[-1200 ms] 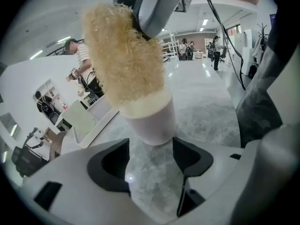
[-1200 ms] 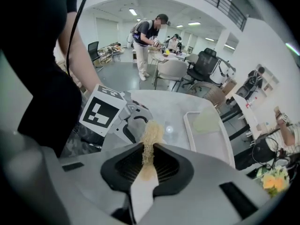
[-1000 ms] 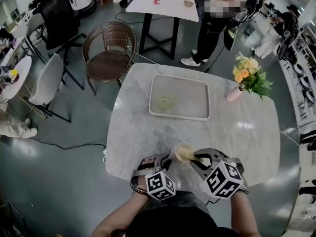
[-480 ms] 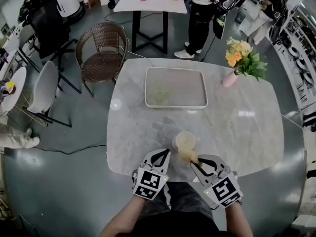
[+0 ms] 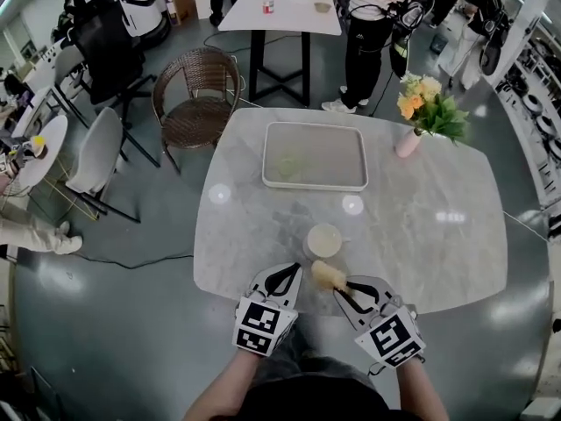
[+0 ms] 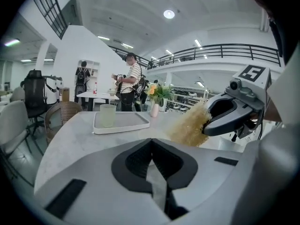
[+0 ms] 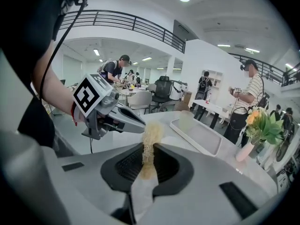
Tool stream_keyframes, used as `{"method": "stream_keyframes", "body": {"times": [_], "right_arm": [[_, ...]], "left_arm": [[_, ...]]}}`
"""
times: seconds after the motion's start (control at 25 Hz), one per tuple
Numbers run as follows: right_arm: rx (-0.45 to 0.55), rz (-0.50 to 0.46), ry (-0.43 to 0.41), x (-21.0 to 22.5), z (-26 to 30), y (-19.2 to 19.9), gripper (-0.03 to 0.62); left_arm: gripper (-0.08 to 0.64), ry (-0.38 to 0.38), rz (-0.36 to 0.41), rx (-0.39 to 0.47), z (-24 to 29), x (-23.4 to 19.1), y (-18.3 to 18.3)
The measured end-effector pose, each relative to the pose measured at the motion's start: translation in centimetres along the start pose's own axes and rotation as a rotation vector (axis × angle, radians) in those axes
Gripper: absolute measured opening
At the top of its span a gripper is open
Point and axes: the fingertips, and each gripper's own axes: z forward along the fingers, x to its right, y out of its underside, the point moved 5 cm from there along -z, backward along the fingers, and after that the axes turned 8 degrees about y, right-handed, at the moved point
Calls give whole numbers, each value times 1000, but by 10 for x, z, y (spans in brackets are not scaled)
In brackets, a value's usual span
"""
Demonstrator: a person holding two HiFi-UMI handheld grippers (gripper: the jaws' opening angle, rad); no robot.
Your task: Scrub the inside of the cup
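A pale cream cup (image 5: pixel 323 240) stands upright on the marble table (image 5: pixel 421 235), with nothing holding it. Just in front of it, my right gripper (image 5: pixel 340 286) is shut on a straw-coloured scrubbing brush (image 5: pixel 325 274); the bristle head is outside the cup, near its rim. In the right gripper view the brush (image 7: pixel 149 137) sticks up between the shut jaws of the right gripper (image 7: pixel 147 150). My left gripper (image 5: pixel 287 272) is shut with nothing in it, left of the brush and clear of the cup. The left gripper (image 6: pixel 151 146) sees the brush (image 6: pixel 190 125) to its right.
A white tray (image 5: pixel 337 175) with a pale green cup (image 5: pixel 283 167) lies at mid-table. A pink vase of flowers (image 5: pixel 408 141) stands at the far right. A wicker chair (image 5: pixel 197 95) and another table (image 5: pixel 280 11) stand beyond, with people further back.
The brush has come out of the cup. Both grippers have drawn back toward me, and the left one has left the cup's side. The cup now stands alone.
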Motion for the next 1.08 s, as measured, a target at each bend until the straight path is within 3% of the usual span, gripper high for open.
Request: {"method": "stream_keyframes", "body": {"times": [0.24, 0.6, 0.92, 1.08], "right_arm": [[31, -8, -18, -11, -32, 16, 60], [97, -62, -41, -29, -69, 24, 60], [188, 38, -37, -46, -106, 32, 60], [188, 20, -20, -54, -125, 41, 60]], "left_arm": [[14, -40, -35, 29, -13, 39, 9], [14, -88, -12, 53, -31, 84, 12], [14, -85, -20, 42, -38, 122, 24], [14, -99, -45, 39, -39, 139, 27]]}}
